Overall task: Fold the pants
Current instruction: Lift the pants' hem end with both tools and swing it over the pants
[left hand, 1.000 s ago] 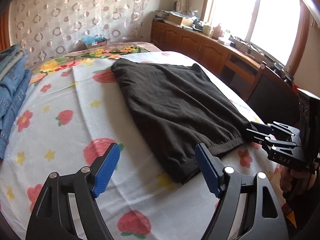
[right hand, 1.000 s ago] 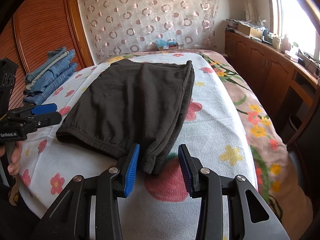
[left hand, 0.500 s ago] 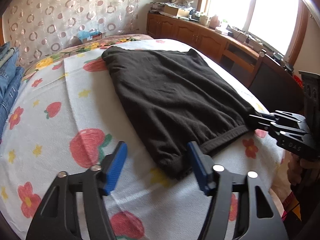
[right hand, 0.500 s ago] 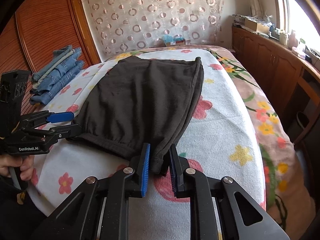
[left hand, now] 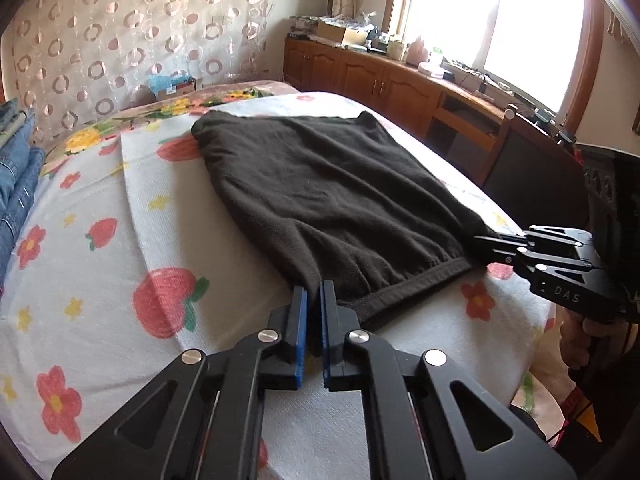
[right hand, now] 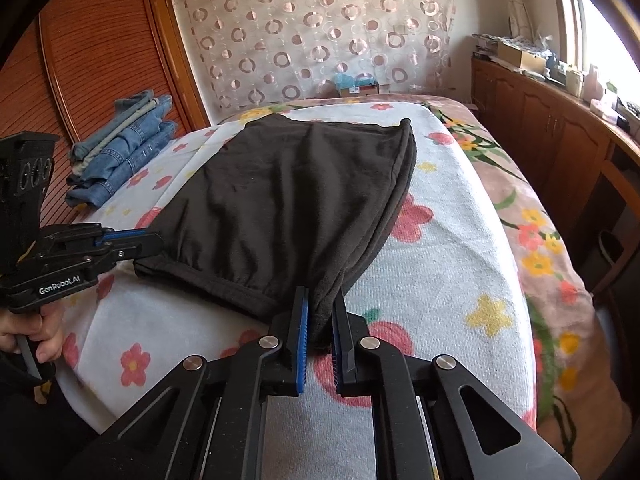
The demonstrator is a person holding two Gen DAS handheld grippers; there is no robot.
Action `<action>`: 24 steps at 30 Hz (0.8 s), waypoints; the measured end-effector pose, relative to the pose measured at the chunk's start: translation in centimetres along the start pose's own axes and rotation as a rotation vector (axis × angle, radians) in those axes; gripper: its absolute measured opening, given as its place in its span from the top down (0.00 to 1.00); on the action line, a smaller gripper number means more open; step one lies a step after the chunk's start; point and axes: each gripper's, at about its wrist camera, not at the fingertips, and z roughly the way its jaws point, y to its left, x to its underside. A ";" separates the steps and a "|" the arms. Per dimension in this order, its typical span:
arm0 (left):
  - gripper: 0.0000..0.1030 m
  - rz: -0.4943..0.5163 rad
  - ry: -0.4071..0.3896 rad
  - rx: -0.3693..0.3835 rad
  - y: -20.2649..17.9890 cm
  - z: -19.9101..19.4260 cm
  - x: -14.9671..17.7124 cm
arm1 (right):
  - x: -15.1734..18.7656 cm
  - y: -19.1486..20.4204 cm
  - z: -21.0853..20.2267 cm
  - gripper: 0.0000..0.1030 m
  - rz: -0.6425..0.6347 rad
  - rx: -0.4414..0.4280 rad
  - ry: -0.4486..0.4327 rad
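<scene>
- Two grippers are clamped on the near hem of the black pants (left hand: 340,200), which are spread flat along the flowered bed cover (left hand: 100,280), lengthwise away from the cameras.
- At the hem's left corner, the fabric is pinched between the blue pads of the left gripper (left hand: 313,300), whose jaws are closing.
- At the hem's right corner, a bunched fold of the pants is squeezed by the right gripper (right hand: 320,312), its jaws likewise closing on the cloth.
- Each gripper's handle is held by a hand (right hand: 36,340) at the bed's near edge.
- Folded blue jeans (right hand: 120,148) are stacked at the bed's far left, well apart from the pants.
- A wooden cabinet (right hand: 540,128) is seen along the right wall under the window.
</scene>
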 end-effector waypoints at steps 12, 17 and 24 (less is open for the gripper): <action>0.94 0.006 -0.077 -0.006 0.1 -3.5 -0.9 | -1.4 1.2 -2.3 0.92 -0.024 -0.020 -0.071; 0.95 0.008 -0.141 -0.002 0.0 -6.5 -2.3 | -3.2 2.2 -4.7 0.92 -0.055 -0.044 -0.134; 0.95 0.064 -0.247 -0.020 -0.3 -12.1 -5.5 | -7.0 4.9 -9.3 0.92 -0.151 -0.066 -0.254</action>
